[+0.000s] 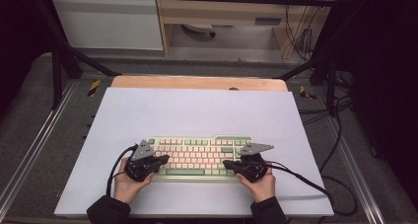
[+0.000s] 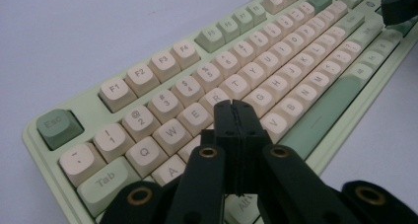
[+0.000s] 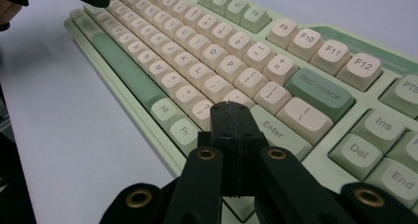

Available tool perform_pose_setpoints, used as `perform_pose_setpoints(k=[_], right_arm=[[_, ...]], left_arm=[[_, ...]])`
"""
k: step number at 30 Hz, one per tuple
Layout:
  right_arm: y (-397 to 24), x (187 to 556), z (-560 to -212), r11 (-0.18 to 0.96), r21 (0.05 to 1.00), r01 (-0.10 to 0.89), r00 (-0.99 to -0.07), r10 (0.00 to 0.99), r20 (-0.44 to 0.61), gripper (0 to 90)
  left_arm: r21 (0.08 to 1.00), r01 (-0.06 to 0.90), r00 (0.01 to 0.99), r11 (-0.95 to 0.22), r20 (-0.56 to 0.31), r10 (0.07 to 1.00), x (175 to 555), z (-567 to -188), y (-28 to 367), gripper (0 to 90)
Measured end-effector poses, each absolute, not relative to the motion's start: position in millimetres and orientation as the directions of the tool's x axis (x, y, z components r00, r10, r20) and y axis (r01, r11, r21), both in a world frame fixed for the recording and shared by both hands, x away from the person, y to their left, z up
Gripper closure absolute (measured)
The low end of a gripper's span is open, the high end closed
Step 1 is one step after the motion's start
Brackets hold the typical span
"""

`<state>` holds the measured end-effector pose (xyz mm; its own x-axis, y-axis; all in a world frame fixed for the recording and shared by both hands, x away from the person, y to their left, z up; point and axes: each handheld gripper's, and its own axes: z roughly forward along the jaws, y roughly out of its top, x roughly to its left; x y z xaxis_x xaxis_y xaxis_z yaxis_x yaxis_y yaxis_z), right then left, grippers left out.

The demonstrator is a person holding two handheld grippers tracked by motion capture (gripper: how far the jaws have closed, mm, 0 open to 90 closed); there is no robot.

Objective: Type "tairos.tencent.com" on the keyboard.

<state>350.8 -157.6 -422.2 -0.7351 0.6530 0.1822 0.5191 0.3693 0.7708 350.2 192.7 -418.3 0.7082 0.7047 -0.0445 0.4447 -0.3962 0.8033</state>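
Note:
A pale green keyboard (image 1: 197, 156) with cream and green keys lies on the white sheet near the front of the table. My left gripper (image 1: 165, 158) hovers over the keyboard's left end, jaws shut with nothing between them. In the left gripper view the shut tips (image 2: 235, 105) sit over the keys near D and F of the keyboard (image 2: 162, 81). My right gripper (image 1: 226, 163) is at the right end, jaws also shut and empty. In the right gripper view its tips (image 3: 230, 107) hang above the keys left of Enter on the keyboard (image 3: 217, 51).
The white sheet (image 1: 197, 110) covers a wooden table top (image 1: 197, 82). Black cables (image 1: 315, 184) trail from both grippers across the sheet. Metal frame rails and loose cables (image 1: 340, 110) run along both sides of the table.

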Motion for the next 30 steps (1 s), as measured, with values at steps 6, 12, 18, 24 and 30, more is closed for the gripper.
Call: perform_pose_setpoints(k=[6,12,18,24,30], right_arm=[[-158.0,350.6,-421.4,0.368,0.773,0.517,-0.735,0.653,0.181,90.0],[-158.5,350.7,-420.8,0.368,0.775,0.513,-0.738,0.651,0.179,90.0],[-158.2,350.7,-421.1,0.369,0.774,0.515,-0.738,0.651,0.180,90.0],[-158.3,350.8,-421.2,0.370,0.774,0.514,-0.738,0.651,0.179,90.0],[-158.1,350.7,-421.5,0.369,0.774,0.515,-0.737,0.651,0.180,90.0]], left_arm=[[0.802,0.449,0.699,-0.394,-0.041,0.714,356.2,-414.4,193.3,90.0],[0.800,0.453,0.690,-0.394,-0.035,0.723,364.2,-411.9,190.9,89.9],[0.796,0.469,0.674,-0.383,-0.042,0.737,372.7,-413.6,189.6,90.0],[0.787,0.484,0.665,-0.382,-0.047,0.746,379.9,-419.7,185.2,90.0],[0.783,0.482,0.669,-0.393,-0.040,0.742,379.3,-423.4,183.8,90.0]])
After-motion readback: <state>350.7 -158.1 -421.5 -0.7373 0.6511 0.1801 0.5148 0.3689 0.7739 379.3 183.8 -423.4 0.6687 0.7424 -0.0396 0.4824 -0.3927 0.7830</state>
